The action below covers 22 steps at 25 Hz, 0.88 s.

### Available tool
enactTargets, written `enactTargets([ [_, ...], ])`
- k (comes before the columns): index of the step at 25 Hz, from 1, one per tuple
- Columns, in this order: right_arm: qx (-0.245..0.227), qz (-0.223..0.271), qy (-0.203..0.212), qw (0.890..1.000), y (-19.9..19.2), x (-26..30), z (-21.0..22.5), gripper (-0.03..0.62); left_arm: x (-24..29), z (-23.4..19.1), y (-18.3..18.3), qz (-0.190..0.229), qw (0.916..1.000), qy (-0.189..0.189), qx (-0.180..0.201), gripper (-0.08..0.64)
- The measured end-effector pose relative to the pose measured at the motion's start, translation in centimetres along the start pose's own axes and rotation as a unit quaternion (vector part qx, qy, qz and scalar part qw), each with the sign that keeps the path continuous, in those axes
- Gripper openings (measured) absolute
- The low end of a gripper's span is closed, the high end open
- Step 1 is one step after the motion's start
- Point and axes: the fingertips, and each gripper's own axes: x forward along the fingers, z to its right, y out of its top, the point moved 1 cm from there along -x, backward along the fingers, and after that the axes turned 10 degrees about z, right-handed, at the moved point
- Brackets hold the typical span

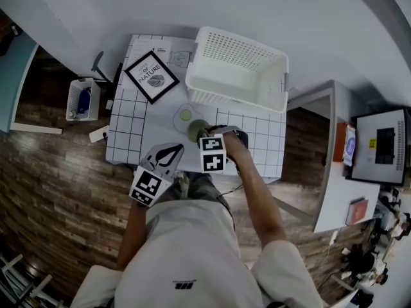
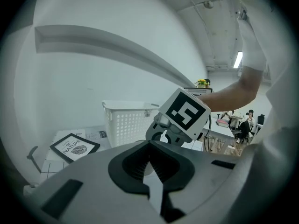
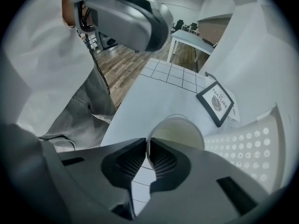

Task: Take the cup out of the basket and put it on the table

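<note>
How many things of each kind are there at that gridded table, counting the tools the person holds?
White perforated plastic basket: 1
Black-framed picture: 1
Pale greenish round cup, rim pinched by the right gripper: 1
Small pale round thing lying flat on the table: 1
Handheld tools, left gripper and right gripper: 2
Total: 6

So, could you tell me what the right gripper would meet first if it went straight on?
Most likely the table: the right gripper points steeply down, shut on the cup, whose base would land first.

Table (image 1: 131, 130) with basket (image 1: 237, 69), framed print (image 1: 151, 76)
</note>
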Motion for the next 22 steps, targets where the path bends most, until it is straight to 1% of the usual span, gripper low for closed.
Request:
enactTargets([
  [12,-0.009,-0.02,-0.004,1.0,-0.7,2.1,-1.0,0.037,0.2,0.2,-1.0,-0.014,0.9999,-0.004,-0.002,0.005],
  [22,-0.014,-0.031,-0.028,0.999,-1.0,2.3,-1.2,0.038,0.5,0.5,-1.1,-0.017,0.9998,-0.014,0.001,0.005],
])
